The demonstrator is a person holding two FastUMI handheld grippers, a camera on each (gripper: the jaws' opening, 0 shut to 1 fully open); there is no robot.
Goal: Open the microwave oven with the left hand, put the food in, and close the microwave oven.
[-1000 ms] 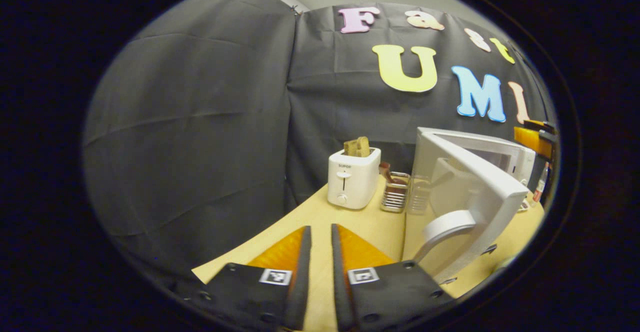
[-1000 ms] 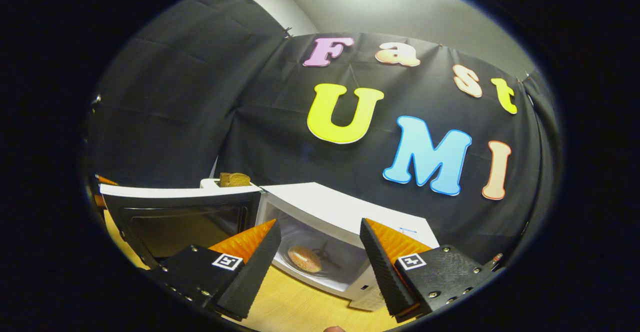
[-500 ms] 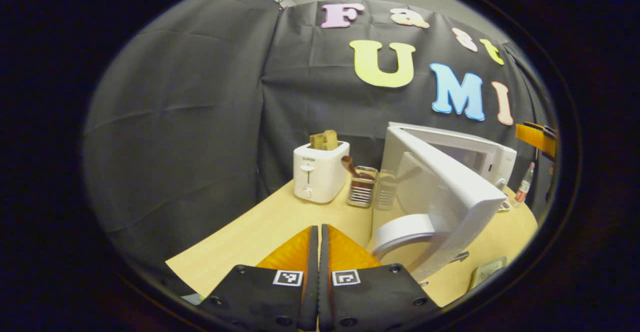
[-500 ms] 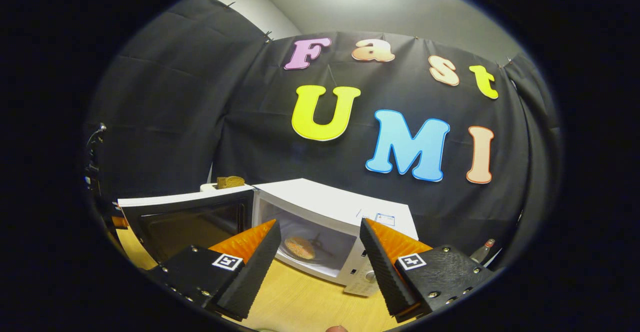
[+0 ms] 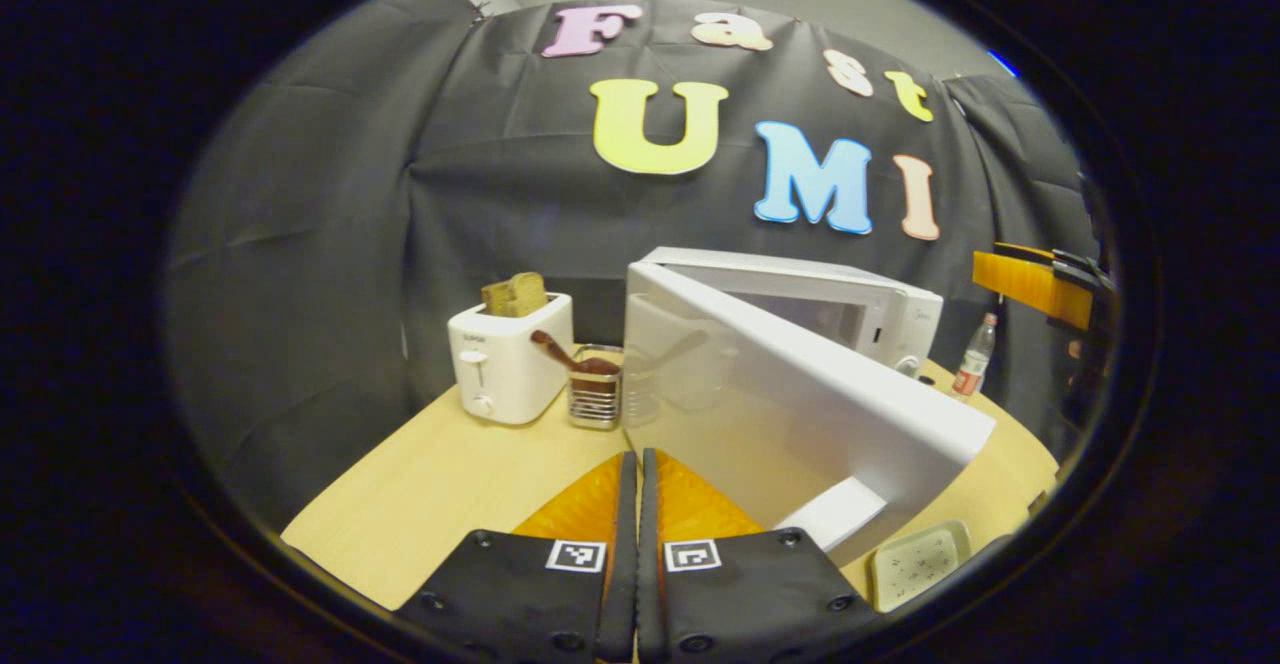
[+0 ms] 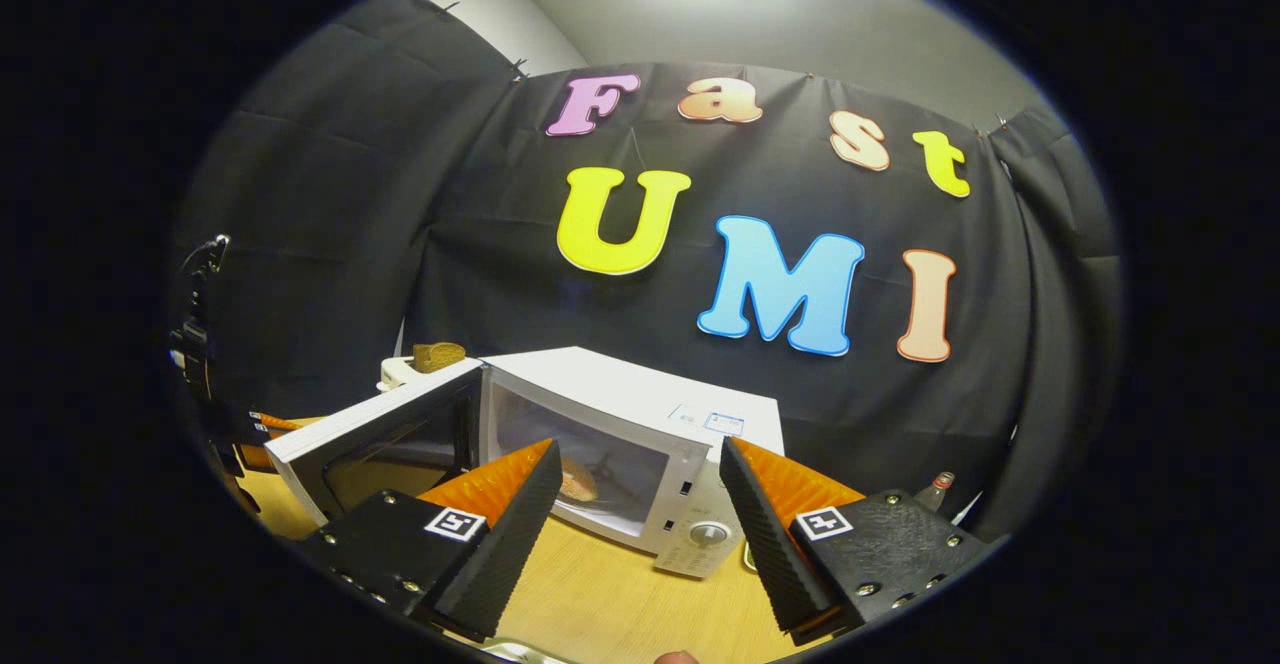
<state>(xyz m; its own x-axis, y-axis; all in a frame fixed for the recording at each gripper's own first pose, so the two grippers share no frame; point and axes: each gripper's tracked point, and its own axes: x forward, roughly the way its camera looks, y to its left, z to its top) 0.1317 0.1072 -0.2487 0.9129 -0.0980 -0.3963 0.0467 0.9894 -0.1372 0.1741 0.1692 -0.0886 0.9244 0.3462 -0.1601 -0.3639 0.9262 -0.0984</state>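
- We see the left gripper (image 5: 636, 504) pinched closed on nothing, low centre, near the microwave door (image 5: 800, 394), half open.
- Right gripper (image 6: 640, 504) gapes wide and empty.
- Food (image 6: 578, 481) inside the microwave (image 6: 620, 444), partly hidden behind a finger.

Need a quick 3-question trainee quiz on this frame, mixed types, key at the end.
1. True or false: the microwave door is fully shut.
2. Multiple choice: where is the food? A) on the table B) inside the microwave C) held in the right gripper
3. Fill in: the left gripper has its jaws ____, holding nothing.

Key:
1. False; it stands partly open.
2. B; it shows through the open front, and the right gripper's jaws are open and empty.
3. Shut.
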